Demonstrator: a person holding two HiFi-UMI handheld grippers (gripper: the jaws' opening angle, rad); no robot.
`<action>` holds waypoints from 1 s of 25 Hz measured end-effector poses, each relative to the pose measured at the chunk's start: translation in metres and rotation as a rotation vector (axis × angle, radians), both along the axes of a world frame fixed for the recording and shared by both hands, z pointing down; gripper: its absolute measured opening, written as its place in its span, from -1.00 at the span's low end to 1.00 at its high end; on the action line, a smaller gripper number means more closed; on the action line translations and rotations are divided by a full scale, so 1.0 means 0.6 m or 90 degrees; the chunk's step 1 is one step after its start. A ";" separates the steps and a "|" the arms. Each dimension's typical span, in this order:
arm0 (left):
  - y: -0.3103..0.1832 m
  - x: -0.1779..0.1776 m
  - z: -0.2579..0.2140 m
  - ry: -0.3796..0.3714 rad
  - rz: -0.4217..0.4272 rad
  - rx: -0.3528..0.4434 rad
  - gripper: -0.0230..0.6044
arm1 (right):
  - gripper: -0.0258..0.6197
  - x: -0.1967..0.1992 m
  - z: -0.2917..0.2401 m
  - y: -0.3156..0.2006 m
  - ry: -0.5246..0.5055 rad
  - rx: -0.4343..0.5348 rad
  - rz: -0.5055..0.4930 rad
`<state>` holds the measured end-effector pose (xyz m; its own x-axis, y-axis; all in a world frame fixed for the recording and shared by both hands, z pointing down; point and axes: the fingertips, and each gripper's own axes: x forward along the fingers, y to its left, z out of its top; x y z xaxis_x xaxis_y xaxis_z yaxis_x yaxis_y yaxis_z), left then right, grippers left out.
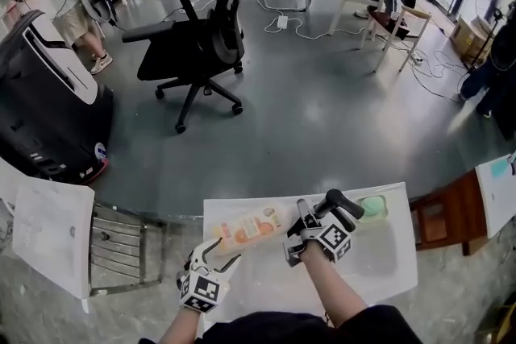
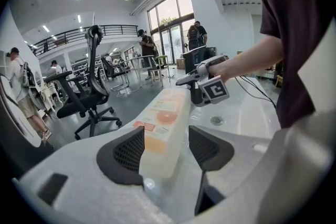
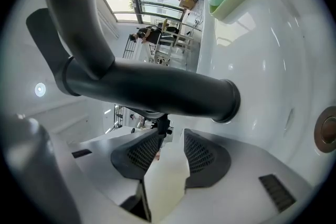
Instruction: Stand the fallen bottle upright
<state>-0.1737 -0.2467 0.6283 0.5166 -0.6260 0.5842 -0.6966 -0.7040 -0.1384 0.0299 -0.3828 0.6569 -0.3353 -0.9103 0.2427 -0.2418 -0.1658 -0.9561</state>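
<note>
Bottle (image 1: 248, 228): lies on its side on the rim of the white sink (image 1: 379, 254), left of the black faucet (image 1: 339, 201).
Left gripper (image 1: 219, 254): jaws apart, astride the bottle's near end; a gap shows at one pad.
Right gripper (image 1: 294, 236): jaws closed on the bottle's pale opposite end, below the faucet.
Soap dish (image 1: 372, 208): green, just beyond the faucet.

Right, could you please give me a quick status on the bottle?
Left gripper open, astride bottle. Right gripper shut on its other end. Bottle lying flat. Faucet close by.
</note>
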 end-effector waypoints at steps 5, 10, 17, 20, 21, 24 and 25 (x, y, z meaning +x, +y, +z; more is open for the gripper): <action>-0.004 -0.001 0.004 0.008 -0.007 0.002 -0.10 | -0.58 0.001 0.012 -0.002 -0.006 -0.021 -0.009; -0.004 -0.001 0.001 0.015 -0.006 0.003 -0.10 | -0.61 0.002 0.008 -0.001 -0.011 -0.019 -0.010; -0.005 -0.002 0.005 0.013 -0.005 0.000 -0.10 | -0.61 0.003 0.015 -0.004 -0.018 -0.033 -0.007; -0.006 0.000 0.003 0.019 -0.008 0.000 -0.10 | -0.59 0.003 0.015 -0.004 -0.021 -0.063 0.015; -0.005 0.000 0.003 0.019 -0.008 0.000 -0.10 | -0.58 0.004 0.015 -0.004 -0.016 -0.068 0.023; -0.002 0.001 0.002 0.022 -0.005 0.001 -0.10 | -0.55 0.004 0.015 -0.005 0.006 -0.066 0.035; -0.002 0.000 0.002 0.023 -0.005 0.001 -0.10 | -0.55 0.003 0.015 -0.006 0.008 -0.064 0.033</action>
<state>-0.1735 -0.2477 0.6298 0.5319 -0.6310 0.5647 -0.7067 -0.6982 -0.1144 0.0319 -0.3865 0.6661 -0.2841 -0.8975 0.3374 -0.2421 -0.2733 -0.9310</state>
